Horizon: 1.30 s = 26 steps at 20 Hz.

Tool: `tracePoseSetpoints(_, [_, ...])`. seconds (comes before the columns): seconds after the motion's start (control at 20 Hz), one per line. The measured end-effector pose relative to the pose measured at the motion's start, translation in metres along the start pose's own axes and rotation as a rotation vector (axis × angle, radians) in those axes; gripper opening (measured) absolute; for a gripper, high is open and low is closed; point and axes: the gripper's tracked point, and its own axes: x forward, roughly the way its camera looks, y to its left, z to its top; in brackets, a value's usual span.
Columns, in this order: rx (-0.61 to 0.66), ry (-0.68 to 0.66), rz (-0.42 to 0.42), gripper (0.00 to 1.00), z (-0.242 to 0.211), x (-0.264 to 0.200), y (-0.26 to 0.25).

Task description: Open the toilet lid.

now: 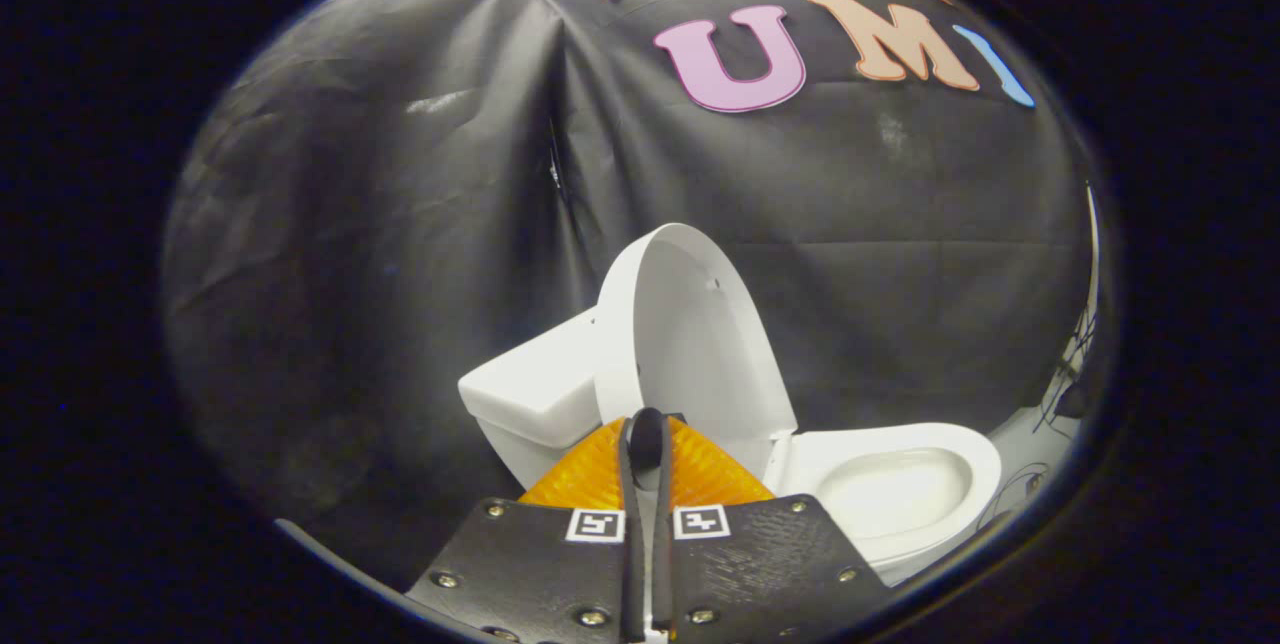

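Observation:
A white toilet stands beyond my fingers. Its lid (pixel 690 334) is raised upright and leans back against the white tank (pixel 535 389). The seat and open bowl (pixel 895 489) lie to the right of the fingers. My gripper (pixel 647 439) is shut, its two fingers pressed together with nothing held between them. The fingertips sit in front of the lid's lower edge; I cannot tell whether they touch it.
Black cloth forms the booth wall (pixel 400 224) behind and around the toilet. Dark cables (pixel 1070 374) hang at the far right, past the bowl, above a pale floor patch (pixel 1030 454).

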Motion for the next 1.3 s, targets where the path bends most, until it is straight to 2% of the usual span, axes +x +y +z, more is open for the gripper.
tracePoseSetpoints(0.1, [0.043,0.005,0.007,0.06,-0.003,0.0,0.002])
tracePoseSetpoints(0.2, [0.146,0.029,0.046,0.19,-0.01,-0.002,0.006])
tracePoseSetpoints(0.3, [0.227,0.036,0.037,0.3,-0.017,-0.009,-0.005])
tracePoseSetpoints(0.35, [0.252,0.027,0.045,0.5,-0.015,-0.014,-0.009])
tracePoseSetpoints(0.4, [0.257,0.025,0.05,0.52,-0.014,-0.016,-0.011])
tracePoseSetpoints(0.55, [0.217,0.017,0.005,0.9,-0.021,-0.036,-0.04])
tracePoseSetpoints(0.8, [0.209,0.004,-0.069,0.91,-0.025,-0.068,-0.095])
tracePoseSetpoints(0.95, [0.206,-0.007,-0.078,0.98,-0.016,-0.086,-0.116])
tracePoseSetpoints(1.3, [0.091,-0.059,-0.162,0.98,-0.009,-0.132,-0.194])
